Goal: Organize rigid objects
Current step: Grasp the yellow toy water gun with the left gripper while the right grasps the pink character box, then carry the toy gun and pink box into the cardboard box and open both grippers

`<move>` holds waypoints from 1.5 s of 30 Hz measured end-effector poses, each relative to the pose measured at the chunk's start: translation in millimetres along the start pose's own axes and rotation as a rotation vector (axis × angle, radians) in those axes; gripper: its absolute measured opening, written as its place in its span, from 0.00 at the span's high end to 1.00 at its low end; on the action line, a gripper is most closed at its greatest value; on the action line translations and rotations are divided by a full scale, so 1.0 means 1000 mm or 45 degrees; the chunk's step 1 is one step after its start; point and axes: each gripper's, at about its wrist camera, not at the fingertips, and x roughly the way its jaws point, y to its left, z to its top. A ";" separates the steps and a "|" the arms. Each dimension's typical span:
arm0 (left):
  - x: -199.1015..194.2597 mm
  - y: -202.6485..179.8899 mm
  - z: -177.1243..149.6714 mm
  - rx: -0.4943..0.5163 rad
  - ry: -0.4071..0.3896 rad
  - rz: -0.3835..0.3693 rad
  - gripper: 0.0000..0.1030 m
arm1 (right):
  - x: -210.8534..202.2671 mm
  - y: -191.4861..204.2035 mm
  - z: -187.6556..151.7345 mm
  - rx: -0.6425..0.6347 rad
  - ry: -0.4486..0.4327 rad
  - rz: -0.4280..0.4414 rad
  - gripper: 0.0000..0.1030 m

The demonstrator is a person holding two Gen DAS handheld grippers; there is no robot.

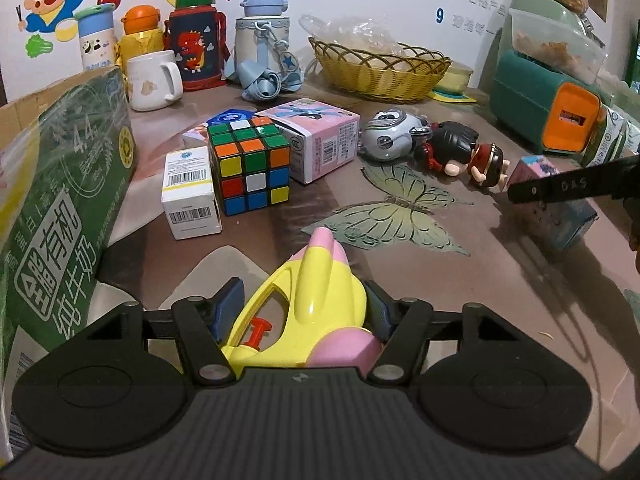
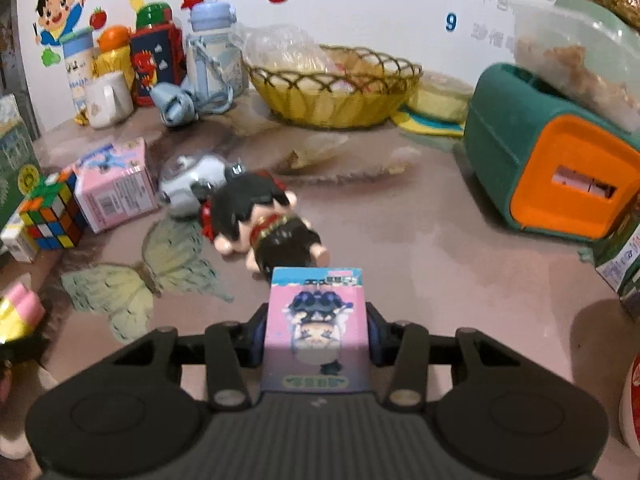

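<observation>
My left gripper (image 1: 304,306) is shut on a yellow and pink toy water gun (image 1: 316,292), whose pink tip points out over the table. My right gripper (image 2: 318,332) is shut on a small pink and blue picture box (image 2: 318,328), held just in front of a dark-haired doll (image 2: 272,224) lying on the table. In the left wrist view one black finger (image 1: 568,186) of the right gripper crosses that box (image 1: 568,216) at the far right. A Rubik's cube (image 1: 250,168), a white barcode box (image 1: 190,192) and a pink carton (image 1: 316,140) stand grouped at the left.
A green milk carton box (image 1: 60,208) walls the left side. A grey toy (image 1: 392,136) lies beside the doll (image 1: 460,152). Bottles and a white mug (image 1: 154,80) line the back wall, with a wicker basket (image 1: 380,68) and a green and orange container (image 1: 548,108) to the right.
</observation>
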 end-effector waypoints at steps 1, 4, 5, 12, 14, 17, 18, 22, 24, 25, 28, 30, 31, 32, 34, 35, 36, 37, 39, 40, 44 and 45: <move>-0.001 0.000 0.000 -0.003 -0.001 0.004 0.24 | -0.002 0.001 0.001 -0.002 -0.012 0.002 0.56; -0.003 0.001 0.000 -0.017 -0.009 0.013 0.27 | -0.007 0.003 0.004 -0.001 -0.033 0.019 0.56; -0.004 0.002 0.000 -0.023 -0.012 0.013 0.28 | -0.008 0.005 0.004 -0.001 -0.039 0.024 0.56; -0.012 0.006 0.006 -0.075 -0.033 0.006 0.31 | -0.019 0.014 0.008 -0.014 -0.075 0.056 0.56; -0.014 0.011 0.008 -0.122 -0.031 -0.012 0.32 | -0.022 0.016 0.009 -0.018 -0.086 0.062 0.56; -0.019 0.016 0.010 -0.164 -0.035 -0.023 0.34 | -0.026 0.019 0.012 -0.018 -0.104 0.073 0.56; -0.020 0.016 0.010 -0.168 -0.043 -0.022 0.35 | -0.028 0.020 0.012 -0.017 -0.110 0.076 0.56; -0.025 0.020 0.012 -0.175 -0.043 -0.031 0.36 | -0.033 0.025 0.013 -0.030 -0.123 0.098 0.56; -0.026 0.020 0.010 -0.162 -0.041 -0.025 0.36 | -0.034 0.029 0.012 -0.046 -0.124 0.101 0.56; -0.027 0.020 0.008 -0.160 -0.041 -0.027 0.36 | -0.033 0.031 0.012 -0.050 -0.123 0.103 0.56; -0.033 0.020 0.003 -0.157 -0.035 -0.051 0.36 | -0.032 0.034 0.012 -0.062 -0.118 0.109 0.56; -0.040 0.019 -0.002 -0.135 -0.046 -0.045 0.17 | -0.031 0.037 0.011 -0.069 -0.115 0.117 0.56; -0.046 0.019 -0.005 -0.129 -0.069 -0.046 0.13 | -0.031 0.039 0.010 -0.074 -0.112 0.121 0.56; -0.051 0.020 -0.008 -0.126 -0.087 -0.053 0.05 | -0.031 0.040 0.010 -0.081 -0.107 0.125 0.56; -0.062 0.022 -0.014 -0.114 -0.104 -0.067 0.01 | -0.029 0.044 0.008 -0.096 -0.097 0.135 0.56; -0.067 0.022 -0.017 -0.108 -0.100 -0.063 0.01 | -0.028 0.046 0.007 -0.105 -0.091 0.140 0.56; -0.073 0.023 -0.021 -0.103 -0.094 -0.053 0.01 | -0.027 0.049 0.006 -0.116 -0.084 0.146 0.56; -0.078 0.023 -0.024 -0.104 -0.085 -0.037 0.01 | -0.026 0.052 0.005 -0.128 -0.076 0.152 0.56; -0.084 0.023 -0.033 -0.141 -0.054 -0.001 0.01 | -0.024 0.057 0.002 -0.151 -0.063 0.159 0.56; -0.085 0.024 -0.036 -0.173 -0.033 0.014 0.00 | -0.022 0.058 0.002 -0.159 -0.058 0.162 0.56; -0.088 0.017 -0.041 -0.217 -0.033 0.038 0.00 | -0.020 0.064 -0.001 -0.177 -0.049 0.169 0.56; -0.087 0.016 -0.040 -0.212 -0.033 0.040 0.00 | -0.020 0.065 -0.001 -0.177 -0.048 0.169 0.56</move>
